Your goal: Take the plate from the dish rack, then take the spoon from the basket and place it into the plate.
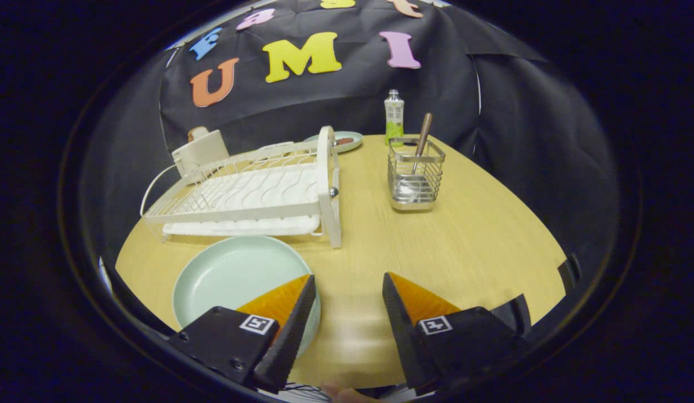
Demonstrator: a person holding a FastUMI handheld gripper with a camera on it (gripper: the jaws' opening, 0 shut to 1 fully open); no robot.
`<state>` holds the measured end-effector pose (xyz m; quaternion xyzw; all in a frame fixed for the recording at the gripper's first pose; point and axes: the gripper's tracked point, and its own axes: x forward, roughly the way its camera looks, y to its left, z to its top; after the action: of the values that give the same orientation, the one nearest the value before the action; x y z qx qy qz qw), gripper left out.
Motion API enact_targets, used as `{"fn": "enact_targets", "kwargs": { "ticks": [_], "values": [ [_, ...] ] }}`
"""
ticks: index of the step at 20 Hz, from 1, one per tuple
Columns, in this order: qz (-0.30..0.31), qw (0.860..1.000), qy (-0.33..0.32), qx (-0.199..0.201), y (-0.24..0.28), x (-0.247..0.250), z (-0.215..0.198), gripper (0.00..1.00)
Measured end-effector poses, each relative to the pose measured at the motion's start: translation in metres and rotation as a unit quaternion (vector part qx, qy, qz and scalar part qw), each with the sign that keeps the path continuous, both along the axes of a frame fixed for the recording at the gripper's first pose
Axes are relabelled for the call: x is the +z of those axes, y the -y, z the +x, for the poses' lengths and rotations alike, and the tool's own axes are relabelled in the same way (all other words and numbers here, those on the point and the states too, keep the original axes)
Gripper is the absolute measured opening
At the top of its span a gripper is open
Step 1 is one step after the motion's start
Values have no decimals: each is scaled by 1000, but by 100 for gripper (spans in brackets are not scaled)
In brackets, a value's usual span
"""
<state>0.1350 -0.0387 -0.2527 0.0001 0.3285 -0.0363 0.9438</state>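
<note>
A pale green plate (235,277) lies flat on the wooden table (464,246), just in front of the white dish rack (252,190). One of my fingers overlaps the plate's near right rim. My gripper (348,285) stands open above the table with nothing between its fingers. Beyond the fingers to the right stands a wire basket (414,179) with a wooden-handled spoon (421,143) upright in it, its bowl down inside the basket.
A small green-labelled bottle (394,117) stands behind the basket. A second plate (341,140) with something brown on it sits behind the rack. A white boxy item (200,150) is at the rack's far left corner. The black cloth wall closes the back.
</note>
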Motion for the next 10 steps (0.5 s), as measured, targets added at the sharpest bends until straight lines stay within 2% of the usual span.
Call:
{"fn": "enact_targets", "kwargs": {
  "ticks": [4, 10],
  "values": [
    [23, 999, 43, -24, 40, 18, 18, 84],
    [14, 992, 120, -42, 102, 68, 81, 94]
  ]
}}
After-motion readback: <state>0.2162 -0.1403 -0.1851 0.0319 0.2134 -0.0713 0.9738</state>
